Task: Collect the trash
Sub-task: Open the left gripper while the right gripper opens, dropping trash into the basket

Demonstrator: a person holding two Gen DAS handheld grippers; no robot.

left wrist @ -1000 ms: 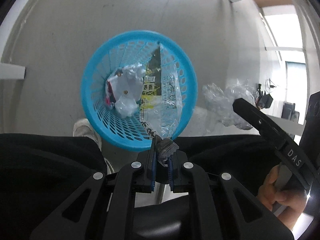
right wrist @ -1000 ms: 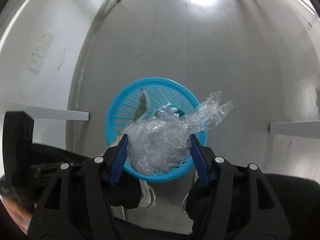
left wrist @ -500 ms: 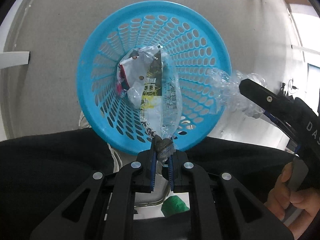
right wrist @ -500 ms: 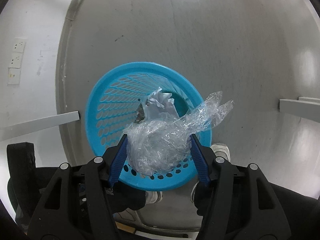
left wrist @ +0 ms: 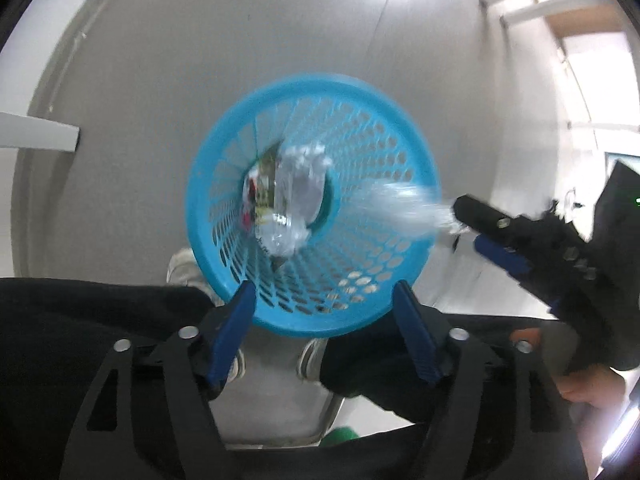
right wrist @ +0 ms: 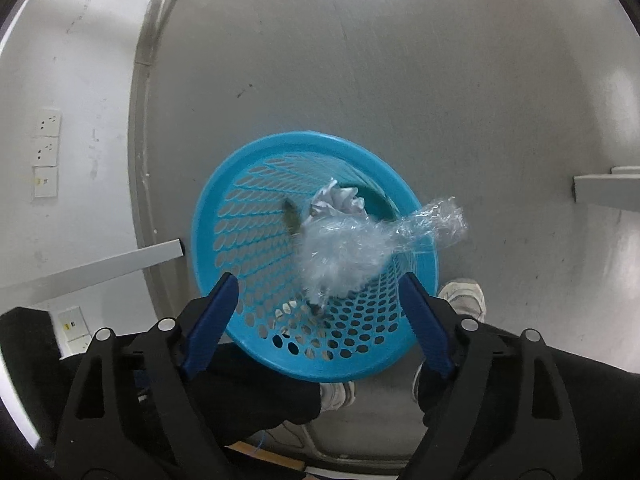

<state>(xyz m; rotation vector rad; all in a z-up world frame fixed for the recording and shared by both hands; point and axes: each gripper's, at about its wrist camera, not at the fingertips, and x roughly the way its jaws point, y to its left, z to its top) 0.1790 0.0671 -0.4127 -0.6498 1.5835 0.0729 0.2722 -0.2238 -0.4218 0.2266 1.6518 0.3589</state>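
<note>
Grey floor (right wrist: 360, 80), white wall sockets (right wrist: 47, 152), white sneakers (right wrist: 464, 296), black trousers (left wrist: 80, 320).

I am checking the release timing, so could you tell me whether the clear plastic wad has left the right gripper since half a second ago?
Yes. The clear plastic wad has left the open right gripper and dropped toward the blue basket.

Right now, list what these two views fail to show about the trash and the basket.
- Clear plastic wad: motion-blurred in both views; whether it has landed is unclear.
- Basket floor: covered by the crumpled paper and wrappers.
- Wrapper print: too small and blurred, left view.
- Basket's near wall: cut by the open jaws.
</note>
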